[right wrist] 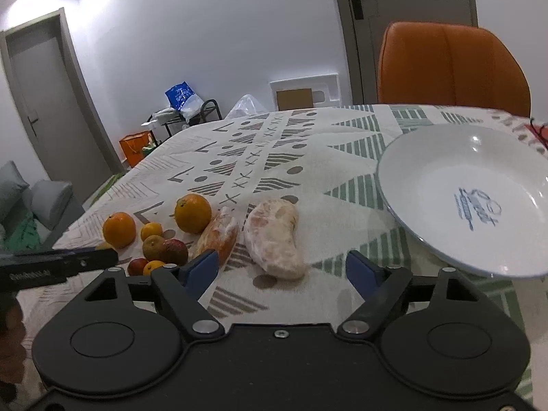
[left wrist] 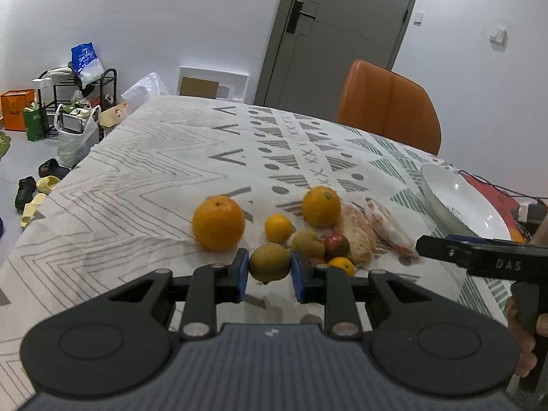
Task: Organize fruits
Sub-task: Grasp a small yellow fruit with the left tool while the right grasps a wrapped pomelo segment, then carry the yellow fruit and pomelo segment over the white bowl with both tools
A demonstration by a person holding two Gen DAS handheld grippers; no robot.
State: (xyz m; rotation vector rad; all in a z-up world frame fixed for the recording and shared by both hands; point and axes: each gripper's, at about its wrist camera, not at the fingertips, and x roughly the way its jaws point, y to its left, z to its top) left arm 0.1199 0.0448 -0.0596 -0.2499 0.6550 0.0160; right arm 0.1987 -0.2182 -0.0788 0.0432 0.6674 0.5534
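My left gripper (left wrist: 269,272) is shut on a brown-green kiwi (left wrist: 269,262), its blue pads pressing on both sides just above the patterned tablecloth (left wrist: 154,171). Behind it lie a large orange (left wrist: 218,223), a small orange (left wrist: 278,227), another orange (left wrist: 321,206), a second kiwi (left wrist: 306,243), a red fruit (left wrist: 337,245) and two peeled pomelo segments (left wrist: 356,236). My right gripper (right wrist: 281,269) stands open, with the nearer pomelo segment (right wrist: 274,239) just ahead, between its fingers. A white plate (right wrist: 462,198) sits to its right.
An orange chair (left wrist: 388,106) stands at the table's far side, by a grey door (left wrist: 335,27). Bags, a rack (left wrist: 78,102) and shoes clutter the floor on the left. Cables and a red mat (left wrist: 496,198) lie beyond the plate (left wrist: 459,205).
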